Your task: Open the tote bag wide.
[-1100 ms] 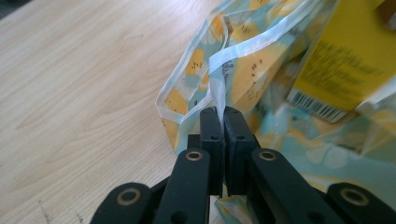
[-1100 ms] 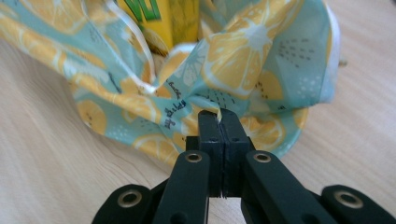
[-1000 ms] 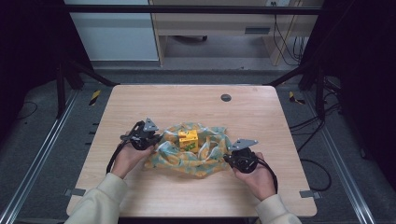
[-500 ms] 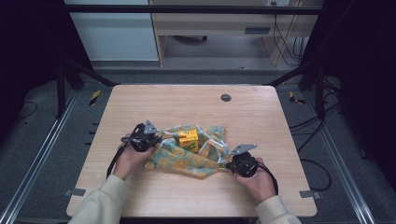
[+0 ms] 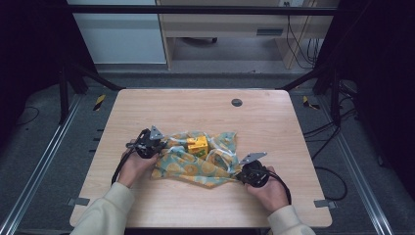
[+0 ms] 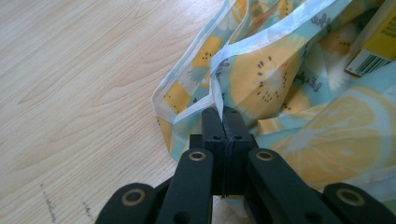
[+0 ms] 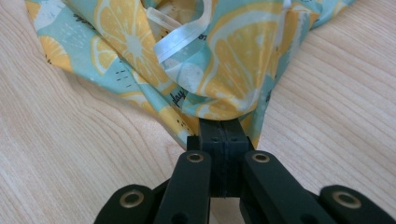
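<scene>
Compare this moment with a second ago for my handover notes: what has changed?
The right gripper drew its corner of the lemon-print bag toward the person, stretching it flatter. The left gripper stayed clamped on the bag's white-trimmed edge. The yellow box still sits on the bag.

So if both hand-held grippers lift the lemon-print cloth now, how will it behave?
Probably floppy: the lemon-print cloth lies in soft folds and wrinkles between the left hand-held gripper and the right hand-held gripper, so it should sag. The yellow box resting on it may slide or tip as the cloth rises. It looks thin and light.
</scene>
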### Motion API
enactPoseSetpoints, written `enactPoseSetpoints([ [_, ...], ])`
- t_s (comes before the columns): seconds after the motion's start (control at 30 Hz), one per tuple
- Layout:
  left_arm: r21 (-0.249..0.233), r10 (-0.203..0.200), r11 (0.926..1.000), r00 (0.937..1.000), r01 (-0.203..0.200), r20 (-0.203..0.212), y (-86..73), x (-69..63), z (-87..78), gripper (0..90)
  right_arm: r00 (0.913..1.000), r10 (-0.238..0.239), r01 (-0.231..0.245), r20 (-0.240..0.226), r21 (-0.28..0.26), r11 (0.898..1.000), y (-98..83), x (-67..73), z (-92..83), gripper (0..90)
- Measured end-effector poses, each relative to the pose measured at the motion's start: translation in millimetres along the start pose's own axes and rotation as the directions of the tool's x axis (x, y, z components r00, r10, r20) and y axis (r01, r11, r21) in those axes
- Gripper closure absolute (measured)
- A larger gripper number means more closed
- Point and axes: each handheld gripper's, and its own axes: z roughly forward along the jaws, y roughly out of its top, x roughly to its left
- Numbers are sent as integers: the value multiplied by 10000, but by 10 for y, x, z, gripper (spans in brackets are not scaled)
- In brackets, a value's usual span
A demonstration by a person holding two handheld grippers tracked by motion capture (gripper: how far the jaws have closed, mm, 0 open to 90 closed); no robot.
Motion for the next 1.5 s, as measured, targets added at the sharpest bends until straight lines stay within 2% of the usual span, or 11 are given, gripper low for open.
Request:
enactPoseSetpoints([
  [0.53, -68, -192, 9998, 9998, 191, -88, 9, 74, 6, 900, 10000, 39, -39, -17, 239, 9997, -19, 5, -34, 900],
  [0.87, 23, -265, 9996, 9996, 265, -51, 23, 96, -1, 900, 9999, -65, 67, -145, 99, 9999, -30, 70, -95, 900],
  [0.93, -50, -274, 9996, 9996, 273, -36, 28, 88, -22, 835, 9998, -200, 201, -78, 16, 9998, -29, 101, -111, 888],
  [1.03, -538, -443, 9976, 9987, 428, -264, 62, 80, -119, 656, 9992, -346, 357, 220, -546, 9979, -12, 109, -185, 657],
  [1.1, -876, -647, 9942, 9977, 627, -202, 102, 78, -192, 547, 9982, -285, 331, 525, -882, 9956, 10, 100, -251, 515],
  [1.2, -1246, -536, 9909, 9985, 519, -108, 195, 56, -338, 448, 9962, -270, 378, 825, -1332, 9904, 61, 82, -403, 372],
  [1.37, -1826, -567, 9816, 9984, 563, 25, 365, 14, -563, 346, 9943, -164, 350, 1056, -1770, 9836, 144, 64, -577, 214],
  [1.5, -2060, -491, 9773, 9988, 494, 67, 465, 4, -710, 294, 9913, 76, 204, 1316, -2105, 9774, 206, 3, -710, 170],
])
